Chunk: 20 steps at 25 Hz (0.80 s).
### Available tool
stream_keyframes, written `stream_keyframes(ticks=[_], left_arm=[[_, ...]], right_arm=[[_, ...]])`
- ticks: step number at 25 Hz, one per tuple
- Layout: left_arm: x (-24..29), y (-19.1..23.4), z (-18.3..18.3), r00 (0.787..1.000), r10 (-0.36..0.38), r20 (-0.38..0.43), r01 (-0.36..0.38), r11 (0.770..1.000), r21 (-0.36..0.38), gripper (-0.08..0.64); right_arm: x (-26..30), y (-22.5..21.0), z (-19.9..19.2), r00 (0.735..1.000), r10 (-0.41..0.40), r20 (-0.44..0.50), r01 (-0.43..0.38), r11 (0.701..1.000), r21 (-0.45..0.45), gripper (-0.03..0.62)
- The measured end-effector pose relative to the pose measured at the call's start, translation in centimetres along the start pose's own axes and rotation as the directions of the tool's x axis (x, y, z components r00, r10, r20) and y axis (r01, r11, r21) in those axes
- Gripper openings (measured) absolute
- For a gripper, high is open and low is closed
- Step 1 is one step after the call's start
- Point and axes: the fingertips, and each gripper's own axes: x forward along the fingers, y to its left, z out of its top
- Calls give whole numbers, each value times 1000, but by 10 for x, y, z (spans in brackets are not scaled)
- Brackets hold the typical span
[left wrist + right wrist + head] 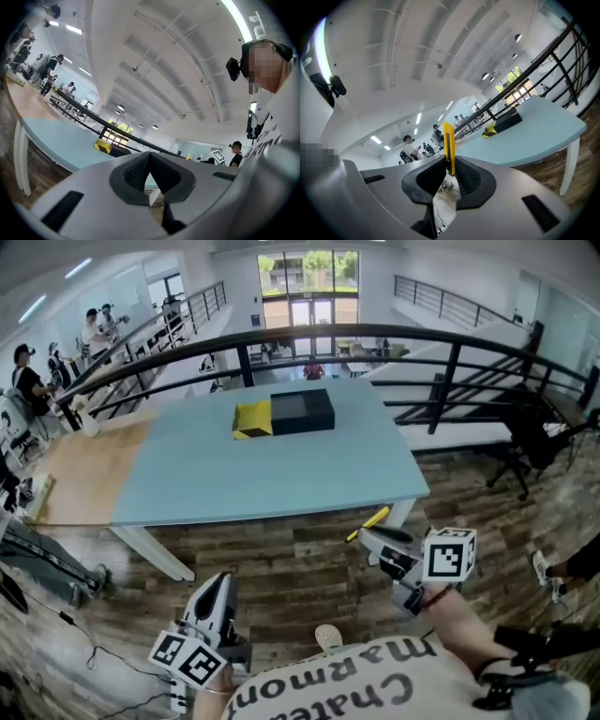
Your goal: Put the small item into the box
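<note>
Barely started, I'd say. The right gripper (371, 538) has its jaws clamped on the yellow item (448, 145), well short of the box (300, 412) on the surface (281, 479). The left gripper (220, 581) has its jaws together, empty. Carrying it over and dropping it in is all left.

Clamped yellow item (448, 145), perhaps a cutter; black box (300, 412) on table (281, 474)

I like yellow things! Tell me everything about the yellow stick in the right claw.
The yellow stick is thin, flat and straight, plastic-looking, with a darker groove down its middle. The right claw is shut on its lower end, squeezing both flat sides. The stick pokes out past the claw, up in the air, short of the blue table.
</note>
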Motion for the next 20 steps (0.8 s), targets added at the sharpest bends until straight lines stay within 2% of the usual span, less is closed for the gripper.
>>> stream_keyframes(ticks=[5,10,15,20], left_arm=[[55,25,9,1000,19,24,-19,1000,4,1],[90,43,6,999,43,33,-42,999,-19,2],[118,73,3,997,70,15,-70,997,-40,2],[131,75,7,997,73,-13,-74,997,-19,2]], right_arm=[[38,-37,37,999,43,-15,-43,999,22,75],[65,-75,57,998,44,-47,-43,999,26,75],[99,-97,62,995,86,-58,-84,996,43,75],[117,-112,53,991,84,-100,-73,991,116,75]])
